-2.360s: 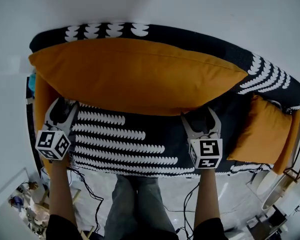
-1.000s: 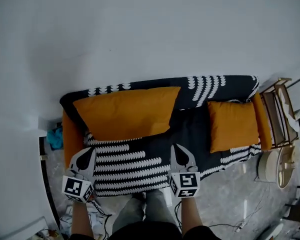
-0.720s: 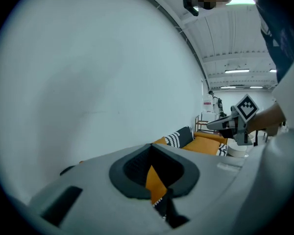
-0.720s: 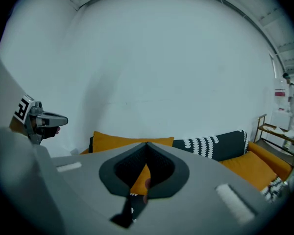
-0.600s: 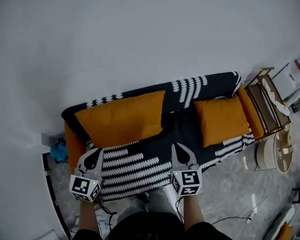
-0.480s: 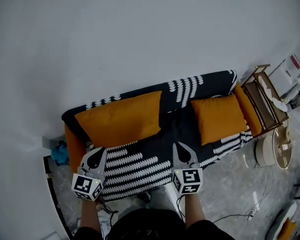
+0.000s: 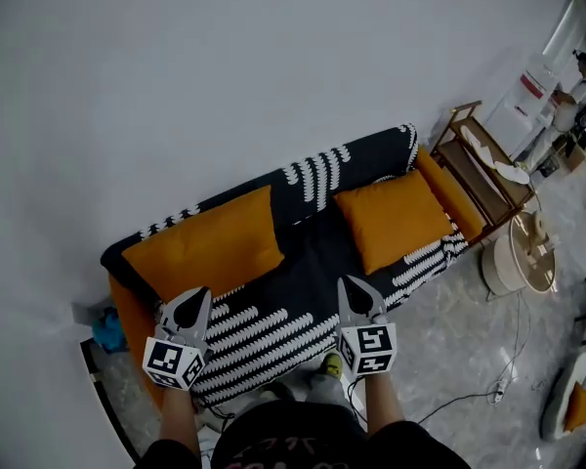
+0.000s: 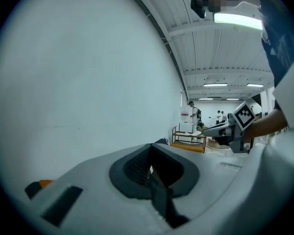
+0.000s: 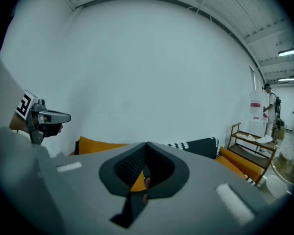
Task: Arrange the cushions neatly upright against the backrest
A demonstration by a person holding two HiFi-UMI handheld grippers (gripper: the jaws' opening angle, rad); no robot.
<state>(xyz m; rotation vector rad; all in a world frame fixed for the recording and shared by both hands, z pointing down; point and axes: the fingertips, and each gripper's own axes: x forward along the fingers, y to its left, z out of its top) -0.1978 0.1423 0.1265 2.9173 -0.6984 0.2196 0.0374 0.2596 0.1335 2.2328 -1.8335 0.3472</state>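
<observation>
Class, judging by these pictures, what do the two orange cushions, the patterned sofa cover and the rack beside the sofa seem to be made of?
Large orange cushion and smaller orange cushion: probably matte fabric; soft rounded edges, no shine. Sofa cover: seemingly printed cloth, draping over the seat. Rack: likely wood; pale brown open frame.

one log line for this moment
left tongs shut, empty | right tongs shut, empty | large cushion, small cushion against backrest | both clear of sofa

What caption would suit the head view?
Large cushion and small cushion lean on the sofa backrest; left gripper and right gripper hover shut.
</observation>
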